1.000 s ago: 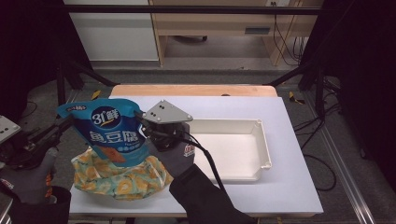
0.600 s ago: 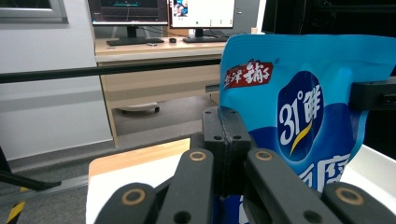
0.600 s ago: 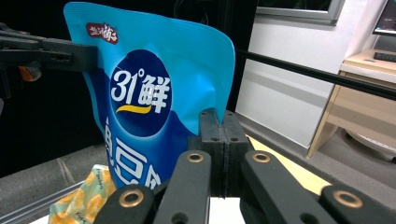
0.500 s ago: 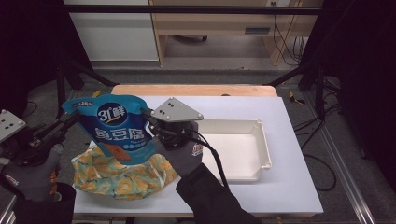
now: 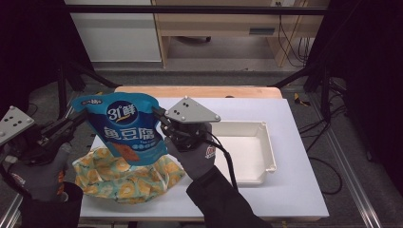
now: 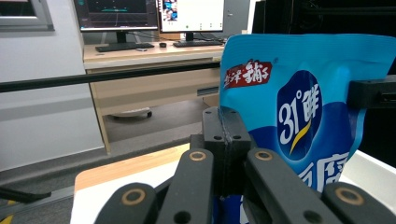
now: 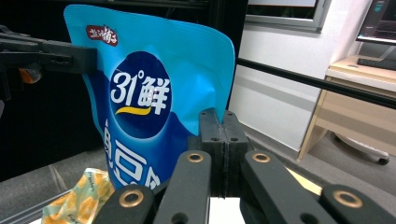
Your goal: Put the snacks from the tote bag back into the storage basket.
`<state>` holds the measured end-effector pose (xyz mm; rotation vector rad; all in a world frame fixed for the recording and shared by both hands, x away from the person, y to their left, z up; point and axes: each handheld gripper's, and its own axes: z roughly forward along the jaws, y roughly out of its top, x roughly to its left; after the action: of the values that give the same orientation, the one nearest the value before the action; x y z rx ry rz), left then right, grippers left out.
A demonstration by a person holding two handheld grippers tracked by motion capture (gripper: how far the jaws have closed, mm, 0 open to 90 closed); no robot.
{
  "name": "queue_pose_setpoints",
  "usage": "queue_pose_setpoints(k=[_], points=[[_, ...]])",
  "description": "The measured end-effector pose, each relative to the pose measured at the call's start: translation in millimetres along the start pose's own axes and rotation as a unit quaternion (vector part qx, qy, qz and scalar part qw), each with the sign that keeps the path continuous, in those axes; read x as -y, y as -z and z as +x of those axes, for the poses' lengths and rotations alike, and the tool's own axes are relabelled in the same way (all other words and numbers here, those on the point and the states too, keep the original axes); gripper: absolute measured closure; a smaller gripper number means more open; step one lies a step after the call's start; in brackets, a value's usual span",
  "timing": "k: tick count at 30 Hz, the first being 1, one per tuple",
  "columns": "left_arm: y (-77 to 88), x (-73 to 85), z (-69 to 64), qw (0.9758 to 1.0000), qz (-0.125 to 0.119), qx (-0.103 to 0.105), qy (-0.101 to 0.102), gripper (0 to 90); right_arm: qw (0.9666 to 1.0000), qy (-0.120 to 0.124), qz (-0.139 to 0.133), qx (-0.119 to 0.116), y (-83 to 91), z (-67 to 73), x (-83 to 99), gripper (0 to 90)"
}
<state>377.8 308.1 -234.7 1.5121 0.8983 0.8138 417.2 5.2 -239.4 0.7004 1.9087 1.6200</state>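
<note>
A blue snack pouch (image 5: 126,128) with white Chinese lettering hangs upright above the left part of the white table (image 5: 294,190). My left gripper (image 5: 81,118) is shut on its left edge and my right gripper (image 5: 160,118), under a grey three-cornered plate, is shut on its right edge. In the left gripper view the jaws (image 6: 229,128) pinch the pouch (image 6: 303,116) at its edge. The right gripper view has the closed jaws (image 7: 223,128) clamped on the pouch (image 7: 149,84), with the other gripper's jaw on its far edge.
A yellow patterned bag (image 5: 128,178) lies on the table under the pouch, also seen as the yellow bag (image 7: 79,200). A shallow white tray (image 5: 272,147) stands at the right. Behind the table are a wooden desk and black frame bars.
Both grippers have carried the pouch slightly up and to the right, away from the yellow bag. Both grips stay unchanged.
</note>
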Motion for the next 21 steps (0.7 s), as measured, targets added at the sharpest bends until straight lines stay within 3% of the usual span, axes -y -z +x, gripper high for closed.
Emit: queue_pose_setpoints(k=[21], points=[[-25.9, -11.1, -28.5, 0.9995, 0.001, 0.029, -0.011, 90.0, 0.9997, -0.005, -0.005, 0.024, 31.8, -25.8, 1.7, 90.0]])
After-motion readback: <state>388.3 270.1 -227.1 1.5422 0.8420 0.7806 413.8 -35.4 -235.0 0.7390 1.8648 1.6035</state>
